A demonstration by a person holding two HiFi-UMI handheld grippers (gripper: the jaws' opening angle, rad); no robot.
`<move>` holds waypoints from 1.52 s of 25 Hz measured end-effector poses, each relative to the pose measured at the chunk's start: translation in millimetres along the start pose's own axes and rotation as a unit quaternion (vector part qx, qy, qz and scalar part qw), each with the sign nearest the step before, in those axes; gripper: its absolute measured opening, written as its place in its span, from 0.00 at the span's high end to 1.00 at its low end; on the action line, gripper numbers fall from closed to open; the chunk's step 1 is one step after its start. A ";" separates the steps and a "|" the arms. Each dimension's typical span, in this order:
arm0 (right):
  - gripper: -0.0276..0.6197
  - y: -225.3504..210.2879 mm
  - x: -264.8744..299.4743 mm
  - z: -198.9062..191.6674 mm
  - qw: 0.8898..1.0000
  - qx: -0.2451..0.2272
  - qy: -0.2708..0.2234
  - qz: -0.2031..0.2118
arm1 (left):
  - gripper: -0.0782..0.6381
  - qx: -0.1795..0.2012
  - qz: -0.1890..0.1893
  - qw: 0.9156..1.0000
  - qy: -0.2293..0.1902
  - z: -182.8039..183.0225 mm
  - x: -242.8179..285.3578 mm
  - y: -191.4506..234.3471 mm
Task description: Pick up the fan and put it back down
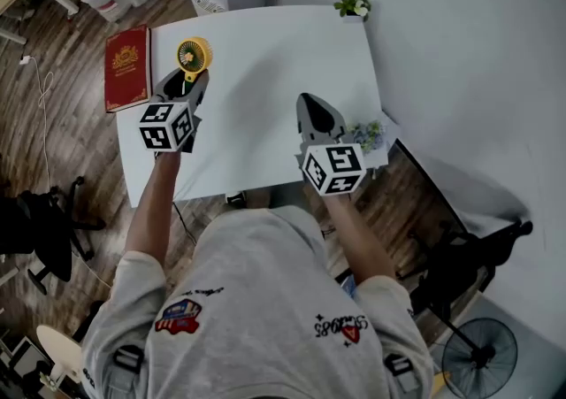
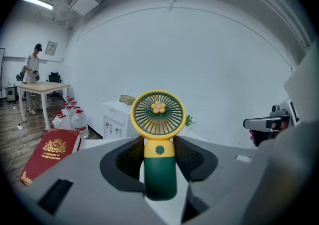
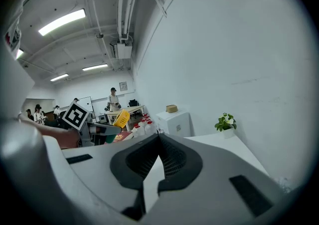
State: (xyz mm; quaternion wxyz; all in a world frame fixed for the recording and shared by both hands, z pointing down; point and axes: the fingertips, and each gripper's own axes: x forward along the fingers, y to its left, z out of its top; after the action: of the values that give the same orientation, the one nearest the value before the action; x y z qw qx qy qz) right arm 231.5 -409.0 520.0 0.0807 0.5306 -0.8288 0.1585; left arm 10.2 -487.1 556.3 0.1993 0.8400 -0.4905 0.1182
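Left gripper view has the fan (image 2: pixel 159 119) dead centre: a round yellow grille with a little flower at the hub, on a dark green handle. The left gripper (image 1: pixel 187 80) is clamped on that handle from both sides, likely so the head is free for the set-down. The fan seems just clear of the white table (image 1: pixel 265 52), near its far left corner, beside the red book (image 1: pixel 126 67) at the left edge. The right gripper (image 3: pixel 158 138) hangs over the near right part, tips together, empty, out of the way.
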 end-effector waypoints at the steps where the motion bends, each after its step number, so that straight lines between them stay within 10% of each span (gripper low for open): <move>1: 0.97 -4.8 1.3 -1.4 1.000 0.001 0.002 -0.001 | 0.64 -0.001 0.000 1.000 0.011 -6.6 10.7 0.6; 18: 0.97 -65.9 18.6 -18.7 0.999 0.019 0.031 -0.013 | 0.64 -0.028 0.031 0.983 0.178 -121.5 137.2 20.7; 38: 0.97 -86.4 7.7 -29.3 0.998 0.022 0.047 -0.023 | 0.64 0.040 0.088 0.954 0.283 -189.1 158.9 23.4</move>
State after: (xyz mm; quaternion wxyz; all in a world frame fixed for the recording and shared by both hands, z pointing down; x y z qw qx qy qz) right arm 305.4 -438.8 565.0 0.1117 0.5433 -0.8077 0.1996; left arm 67.3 -535.6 792.8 0.2847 0.7331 -0.4810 0.3874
